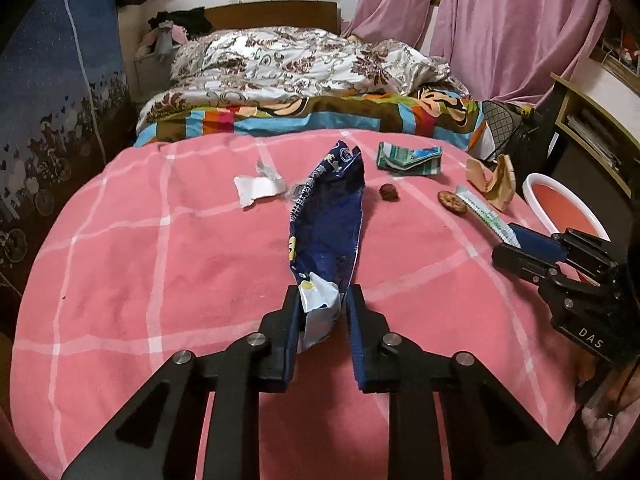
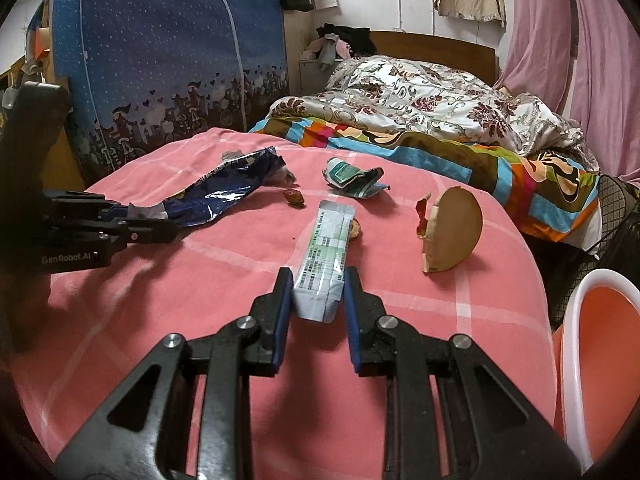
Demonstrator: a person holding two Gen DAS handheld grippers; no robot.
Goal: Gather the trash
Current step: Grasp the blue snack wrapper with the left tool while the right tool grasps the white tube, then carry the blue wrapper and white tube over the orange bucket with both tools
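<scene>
Since the left gripper (image 1: 322, 304) only pinches the blue bag (image 1: 330, 220) by its end at the picture's middle, and the right gripper (image 2: 316, 292) squeezes the white packet (image 2: 326, 256), either could slip out on the way to the pink bin (image 2: 600, 360) at lower right.

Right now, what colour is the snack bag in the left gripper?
Dark blue snack bag, silvery white at the end in the left gripper; clearest in the left wrist view.
</scene>
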